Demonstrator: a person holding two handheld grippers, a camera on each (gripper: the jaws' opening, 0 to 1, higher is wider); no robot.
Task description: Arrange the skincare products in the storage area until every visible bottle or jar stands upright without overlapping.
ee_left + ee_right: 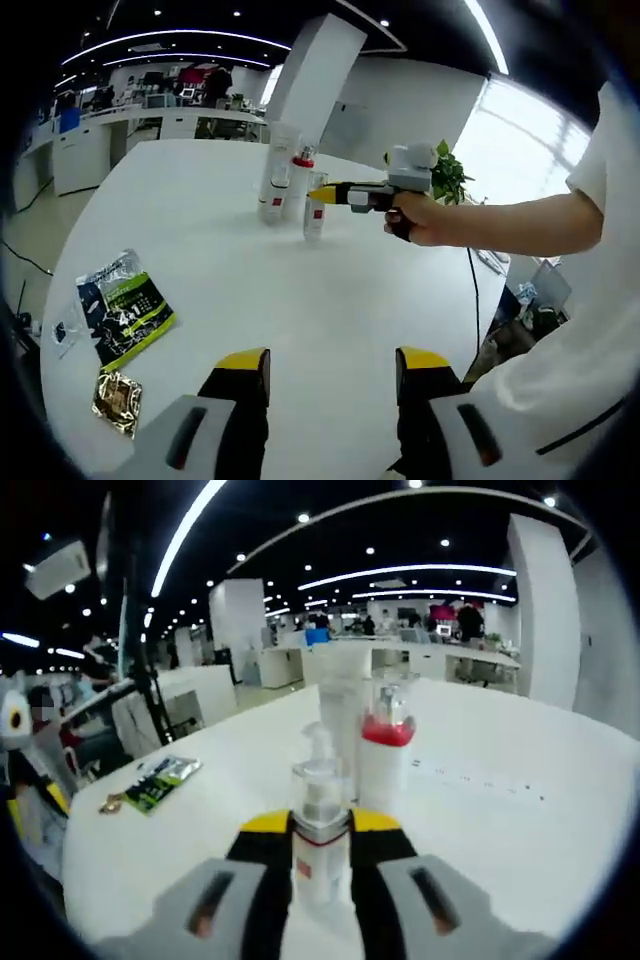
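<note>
Right gripper view, tongs (320,832) clamp clear bottle (320,820)

The worktop (300,300) is smooth, matt white. The pump bottle (320,825) looks like clear glossy plastic, beside a white tube (345,715). Two sachets (120,315) are crinkled, shiny foil.

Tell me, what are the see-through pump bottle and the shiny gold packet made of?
The clear pump bottle between the right gripper jaws looks like transparent plastic, maybe glass: you see through it. The small crinkled gold packet on the white table looks like metallic foil, from its wrinkled, glinting surface.
</note>
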